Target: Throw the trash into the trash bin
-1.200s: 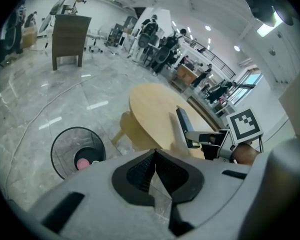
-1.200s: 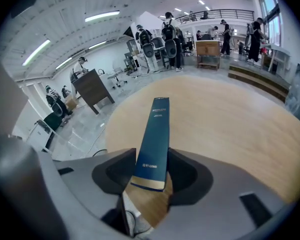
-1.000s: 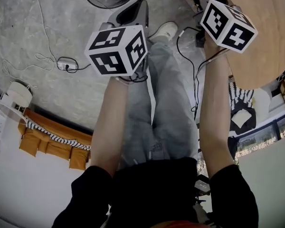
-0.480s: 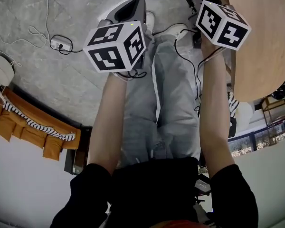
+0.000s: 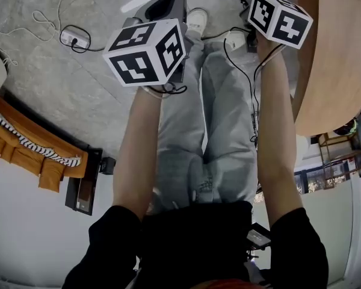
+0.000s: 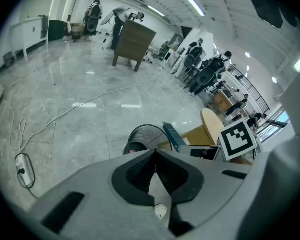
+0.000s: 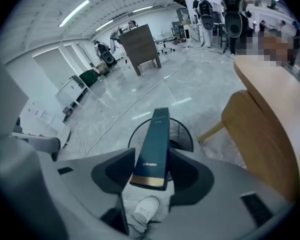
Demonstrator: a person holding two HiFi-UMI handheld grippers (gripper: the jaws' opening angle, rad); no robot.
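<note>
A long, narrow dark blue cardboard box (image 7: pixel 154 144) with a gold band at its near end is clamped between the dark pads of the right gripper (image 7: pixel 152 159), which are set wide apart on its two long sides. The box's long axis is carried along the line of the jaws. The banded end lies nearest the gripper and the far end is pointed away and down towards the floor. In the right gripper view, that far end is seen against the ring of a round black wire trash bin (image 7: pixel 186 133), which stands on the floor just beyond.

The pads of the left gripper (image 6: pixel 155 155) are closed tip to tip, and nothing is held between them.

Below both grippers, the person's grey trousers (image 5: pixel 186 131) and a white shoe (image 7: pixel 142 209) are seen.

The surface is a polished grey stone floor (image 7: pixel 140 99), across which a white cable (image 6: pixel 65 114) is trailed to a power strip (image 6: pixel 22 169) at the near left. A round table of light wood (image 7: pixel 277 94) is placed at the right, with a wooden chair (image 7: pixel 255 134) just beside it and near the bin. A brown wooden cabinet (image 6: pixel 134 41) is set far across the large, white-lit room, and people are gathered at the far right.
</note>
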